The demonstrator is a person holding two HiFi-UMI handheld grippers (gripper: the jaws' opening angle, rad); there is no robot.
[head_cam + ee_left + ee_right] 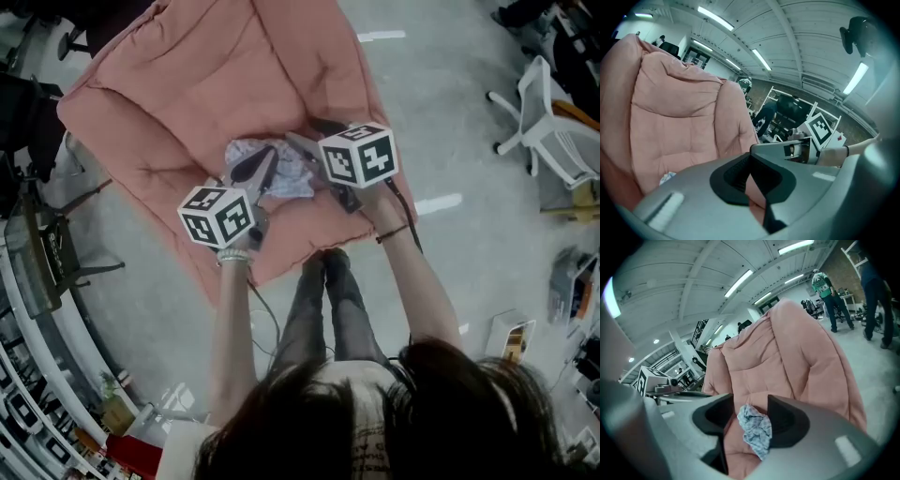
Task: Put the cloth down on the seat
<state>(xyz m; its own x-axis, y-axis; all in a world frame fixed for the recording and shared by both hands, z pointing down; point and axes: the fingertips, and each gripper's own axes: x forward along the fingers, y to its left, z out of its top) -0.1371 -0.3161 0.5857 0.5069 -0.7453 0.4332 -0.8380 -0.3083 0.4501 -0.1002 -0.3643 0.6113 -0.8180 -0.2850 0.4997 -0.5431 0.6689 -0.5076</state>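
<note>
Pink quilted padding is covering the seat (169, 141), puffy and stitched into soft panels. A pale blue-and-white checked cloth (286, 173) is lying crumpled at its middle. The left gripper (752, 187) is hovering at the cloth's 8 o'clock and the right gripper (747, 416) at its 3 o'clock. Both are tilting downward, jaws standing apart, clamping nothing.

Pale blue-and-white checked cloth (754, 430), dusty-pink stitched seat (187, 84), light grey floor (450, 122), white office chair (553, 131).
</note>
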